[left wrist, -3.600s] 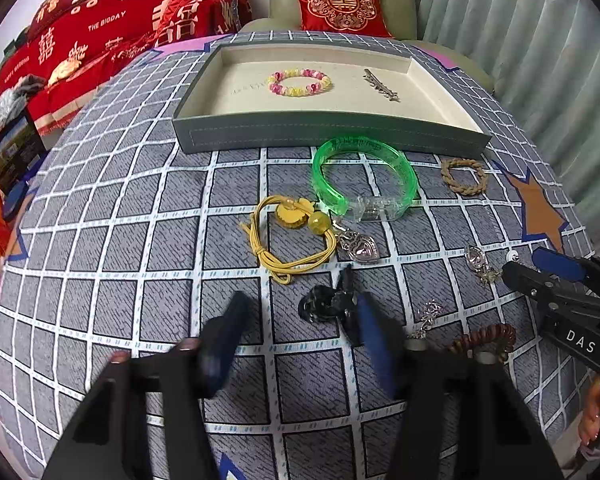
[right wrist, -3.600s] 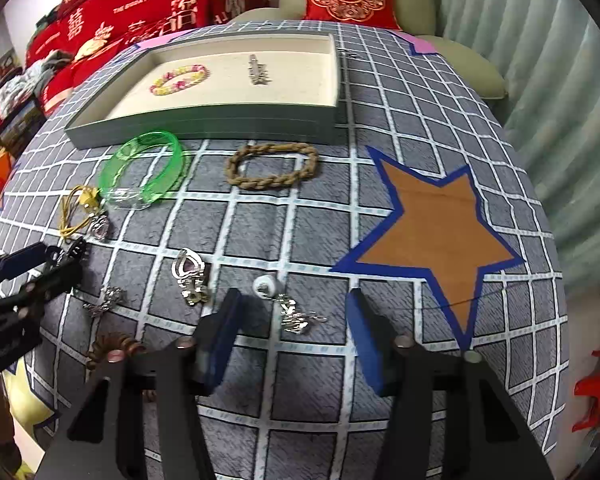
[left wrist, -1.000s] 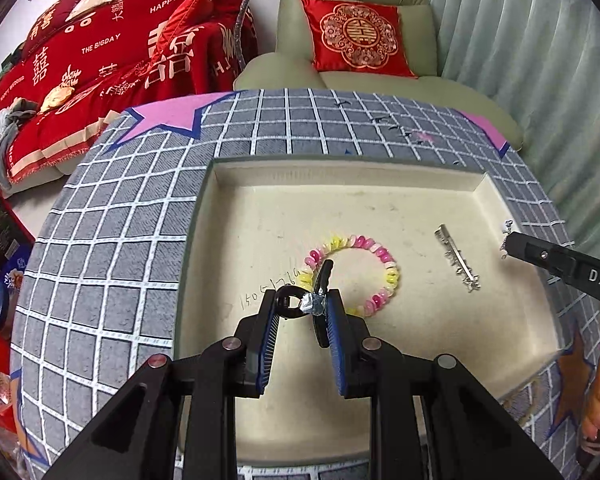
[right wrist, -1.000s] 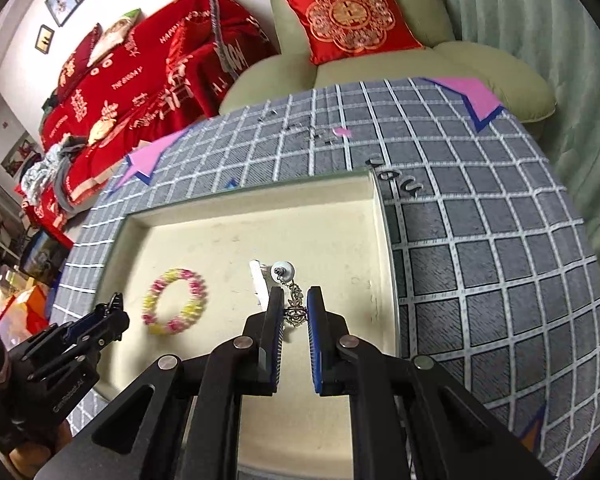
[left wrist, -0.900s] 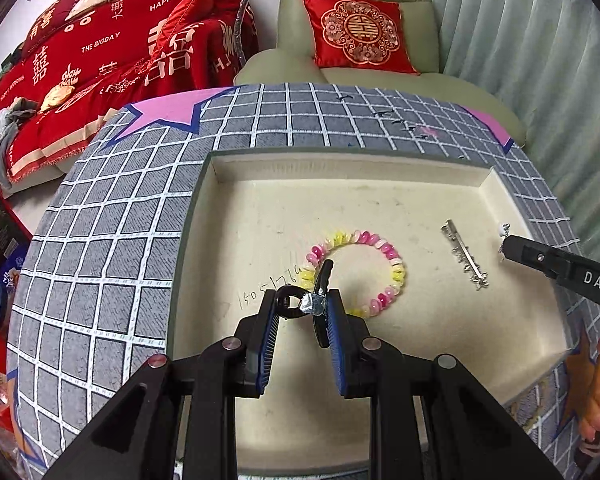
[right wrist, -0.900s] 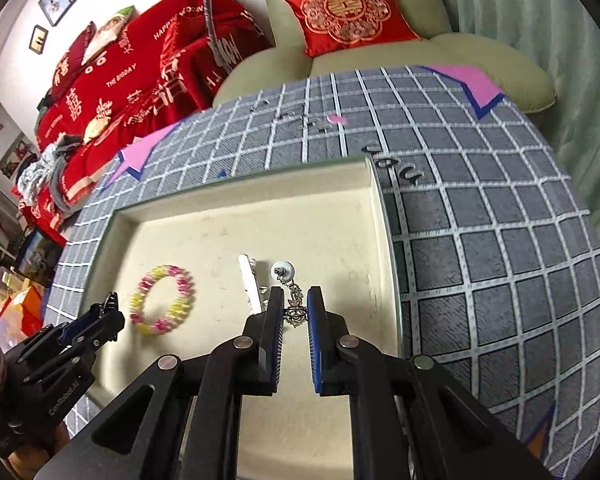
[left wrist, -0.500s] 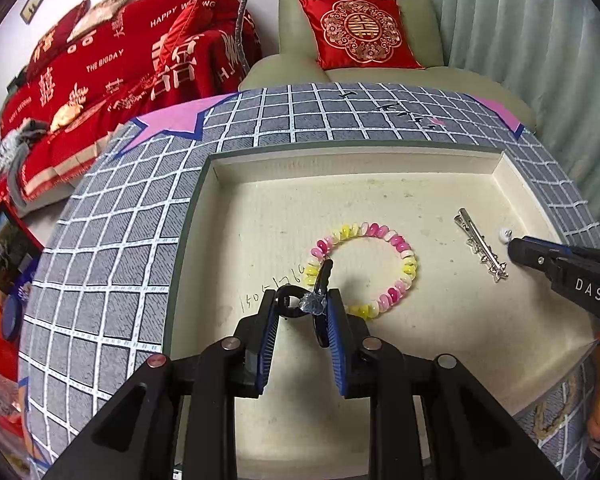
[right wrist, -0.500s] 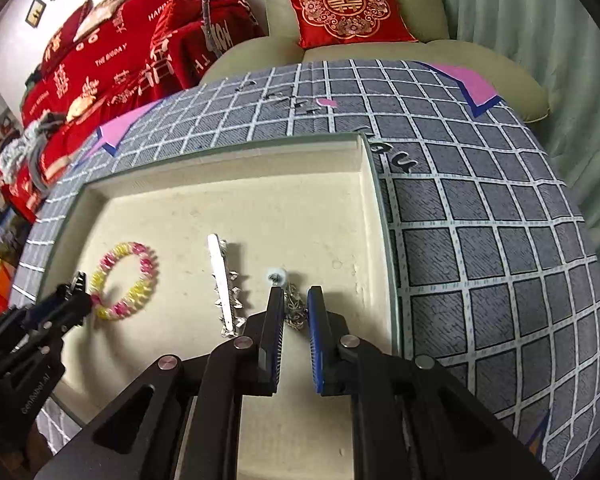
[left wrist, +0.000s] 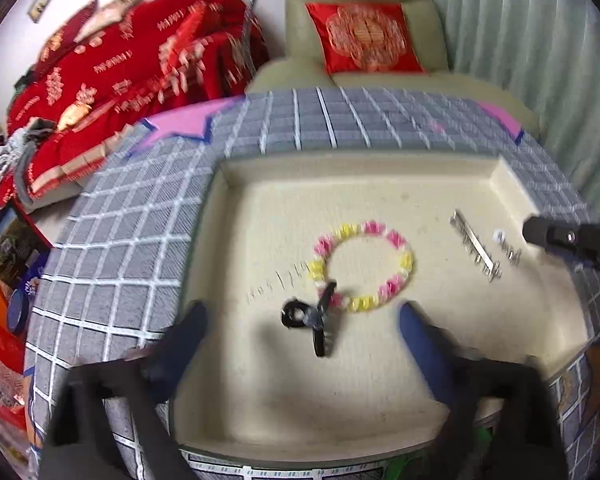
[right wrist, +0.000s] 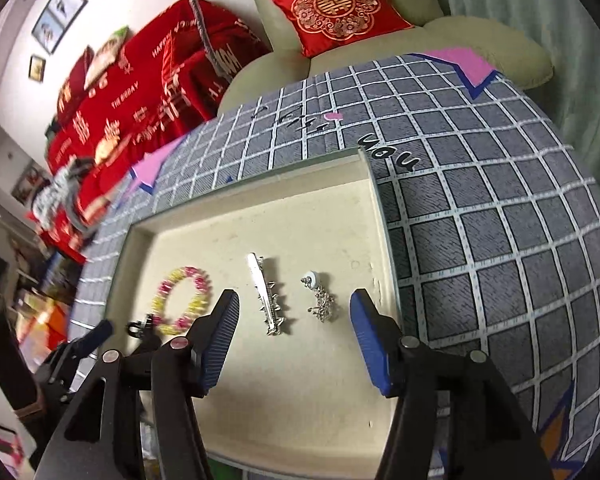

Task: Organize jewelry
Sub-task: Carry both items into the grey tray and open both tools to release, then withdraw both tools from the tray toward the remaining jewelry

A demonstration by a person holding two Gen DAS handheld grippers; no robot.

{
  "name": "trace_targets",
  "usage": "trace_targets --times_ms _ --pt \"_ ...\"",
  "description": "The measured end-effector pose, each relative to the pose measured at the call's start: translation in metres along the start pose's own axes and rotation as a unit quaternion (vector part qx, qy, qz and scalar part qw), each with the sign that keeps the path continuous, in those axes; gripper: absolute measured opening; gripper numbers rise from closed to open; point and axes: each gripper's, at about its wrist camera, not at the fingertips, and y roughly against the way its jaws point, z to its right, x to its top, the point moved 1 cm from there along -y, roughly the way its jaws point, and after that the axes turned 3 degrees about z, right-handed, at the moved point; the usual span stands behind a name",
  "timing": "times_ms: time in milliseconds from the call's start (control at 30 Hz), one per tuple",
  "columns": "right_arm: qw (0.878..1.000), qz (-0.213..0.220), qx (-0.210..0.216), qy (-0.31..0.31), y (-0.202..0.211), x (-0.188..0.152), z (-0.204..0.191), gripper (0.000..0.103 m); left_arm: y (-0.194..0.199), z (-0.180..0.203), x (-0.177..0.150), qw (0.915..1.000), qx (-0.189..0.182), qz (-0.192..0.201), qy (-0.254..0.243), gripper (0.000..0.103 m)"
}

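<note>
A cream-lined tray (left wrist: pixel 380 380) (right wrist: pixel 382 224) holds a pink and yellow bead bracelet (left wrist: pixel 380 232) (right wrist: pixel 180 300), a silver hair clip (left wrist: pixel 474 246) (right wrist: pixel 266 296), a silver dangling earring (left wrist: pixel 506 246) (right wrist: pixel 320 300) and a black clip (left wrist: pixel 312 318) (right wrist: pixel 140 326). My left gripper (left wrist: pixel 300 344) is open above the black clip, which lies loose against the bracelet. My right gripper (right wrist: pixel 294 328) is open above the hair clip and the earring; both lie loose in the tray. The right gripper's tip shows at the right in the left wrist view (left wrist: pixel 564 236).
The tray sits on a grey grid-patterned cloth (right wrist: pixel 480 200) with pink and orange star shapes. A green bangle (left wrist: pixel 480 436) peeks out in front of the tray. An armchair with a red cushion (right wrist: pixel 336 6) and red bedding (left wrist: pixel 120 72) lie beyond the table.
Both grippers have opened. The black clip has dropped out of the left one and the earring out of the right one, both into the tray. Both grippers have pulled back slightly.
</note>
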Motion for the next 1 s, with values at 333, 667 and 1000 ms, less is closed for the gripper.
trace_targets --times_ms 333,667,1000 --pt "1.0 0.009 0.014 -0.018 0.033 -0.011 0.008 0.077 0.036 -0.001 -0.001 0.9996 -0.022 0.017 0.002 0.103" --pt "0.998 0.026 0.04 -0.031 0.077 -0.041 0.01 0.088 0.091 -0.01 -0.03 0.9986 -0.047 0.023 0.007 0.103" --pt "0.998 0.047 0.038 -0.009 0.113 -0.08 0.008 0.088 0.129 -0.021 -0.083 0.999 -0.04 0.019 0.002 0.103"
